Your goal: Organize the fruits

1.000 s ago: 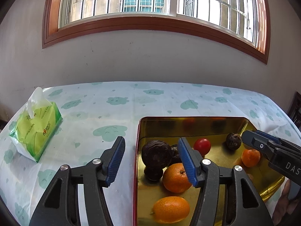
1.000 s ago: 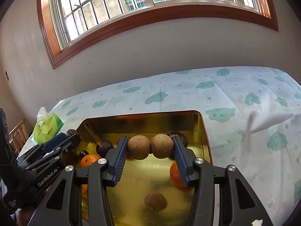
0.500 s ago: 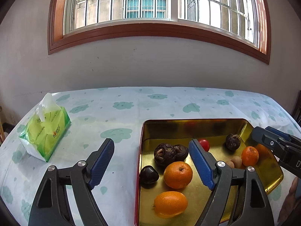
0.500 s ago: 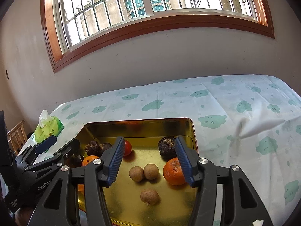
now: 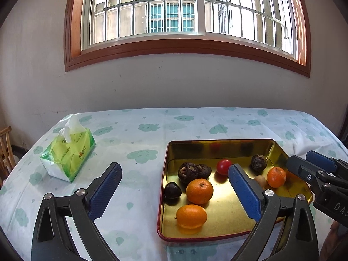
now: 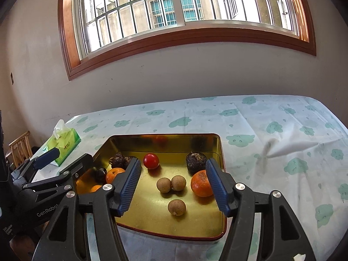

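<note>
Fingers of both grippers, left (image 5: 174, 187) and right (image 6: 174, 180), now gape empty, lifted off the tray (image 6: 165, 140).

Daylight pours through the barred, wood-framed window (image 5: 187, 15), overexposing some panes to white. The glossy gold metal tray (image 6: 165, 140) mirrors fruit on its back wall and carries short, soft shadows. Both fisheye views bow straight lines and vignette black at the corners. A pale blurred streak (image 6: 268, 150) crosses the cloud-print tablecloth (image 6: 271, 119), possibly motion blur.
</note>
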The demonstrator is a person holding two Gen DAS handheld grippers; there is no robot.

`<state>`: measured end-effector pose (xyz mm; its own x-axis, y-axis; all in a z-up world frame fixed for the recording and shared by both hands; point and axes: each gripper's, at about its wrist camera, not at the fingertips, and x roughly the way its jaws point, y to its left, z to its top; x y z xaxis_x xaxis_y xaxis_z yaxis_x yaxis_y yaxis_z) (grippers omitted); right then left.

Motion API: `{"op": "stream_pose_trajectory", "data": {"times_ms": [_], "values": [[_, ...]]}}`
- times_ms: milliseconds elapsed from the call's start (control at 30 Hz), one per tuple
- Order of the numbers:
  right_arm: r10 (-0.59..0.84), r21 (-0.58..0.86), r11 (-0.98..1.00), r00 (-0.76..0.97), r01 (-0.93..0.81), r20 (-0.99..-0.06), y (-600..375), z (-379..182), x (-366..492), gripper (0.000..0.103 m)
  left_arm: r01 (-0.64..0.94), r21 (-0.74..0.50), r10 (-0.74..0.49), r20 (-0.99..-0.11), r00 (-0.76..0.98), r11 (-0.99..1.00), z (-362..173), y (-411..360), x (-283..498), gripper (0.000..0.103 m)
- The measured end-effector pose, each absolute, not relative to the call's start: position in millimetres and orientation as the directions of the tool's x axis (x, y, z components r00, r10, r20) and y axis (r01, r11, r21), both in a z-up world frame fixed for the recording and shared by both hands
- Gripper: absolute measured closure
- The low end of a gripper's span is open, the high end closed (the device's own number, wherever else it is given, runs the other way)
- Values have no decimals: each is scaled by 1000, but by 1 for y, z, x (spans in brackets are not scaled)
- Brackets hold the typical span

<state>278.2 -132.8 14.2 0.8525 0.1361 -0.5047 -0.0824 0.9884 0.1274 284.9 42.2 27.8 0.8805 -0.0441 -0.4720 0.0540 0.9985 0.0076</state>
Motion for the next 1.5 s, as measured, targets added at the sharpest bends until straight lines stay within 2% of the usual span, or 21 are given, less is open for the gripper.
{"op": "stream_pose_trajectory", "data": {"times_ms": [400, 933, 1500], "values": [[136, 107, 990, 862, -96, -489, -130, 26, 242, 42, 75, -55, -92, -457, 885, 996, 48, 49, 245, 1], [98, 81, 994, 890, -69, -446, -124, 42, 202, 35, 49, -42, -63, -439, 896, 998, 61, 54, 203, 1], [38, 33, 999, 922, -27, -386, -110, 60, 170, 30, 32, -32, -41, -365, 930, 999, 82, 59, 172, 1]]}}
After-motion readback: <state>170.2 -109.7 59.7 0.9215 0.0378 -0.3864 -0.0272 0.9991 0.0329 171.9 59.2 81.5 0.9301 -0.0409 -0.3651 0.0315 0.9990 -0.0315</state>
